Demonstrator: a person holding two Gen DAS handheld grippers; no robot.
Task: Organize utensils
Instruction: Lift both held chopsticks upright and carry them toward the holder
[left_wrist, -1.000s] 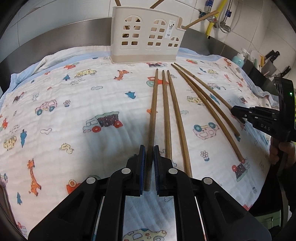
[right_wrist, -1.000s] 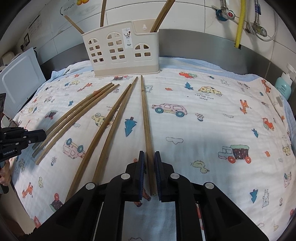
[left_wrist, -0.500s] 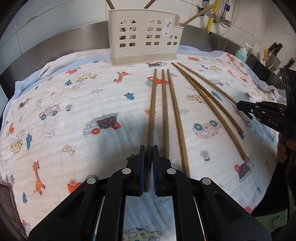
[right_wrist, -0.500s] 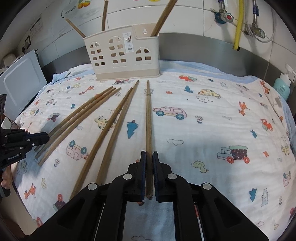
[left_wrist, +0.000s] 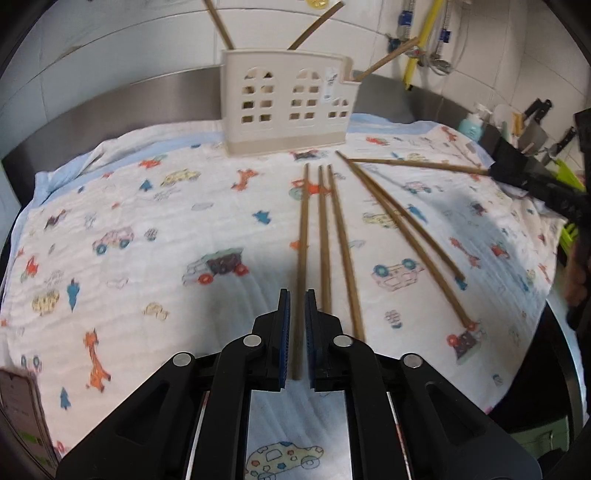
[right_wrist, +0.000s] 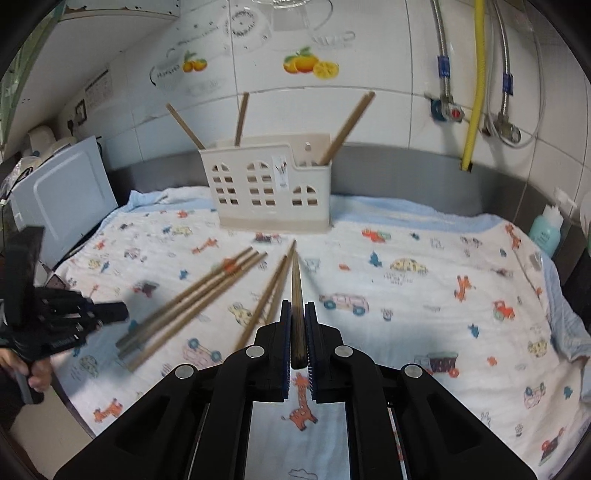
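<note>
White tiled wall (right_wrist: 388, 122) with fruit stickers (right_wrist: 310, 66); steel backsplash (right_wrist: 406, 162); perhaps a white appliance (right_wrist: 70, 192) left.

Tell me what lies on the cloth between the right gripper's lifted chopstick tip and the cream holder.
Right wrist view: only bare printed cloth separates the chopstick in the right gripper from the cream holder.

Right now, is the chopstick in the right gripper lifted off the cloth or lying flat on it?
Lifted. The right gripper is shut on the chopstick, whose gripped end hangs above the cloth; whether its far tip touches is unclear.
</note>
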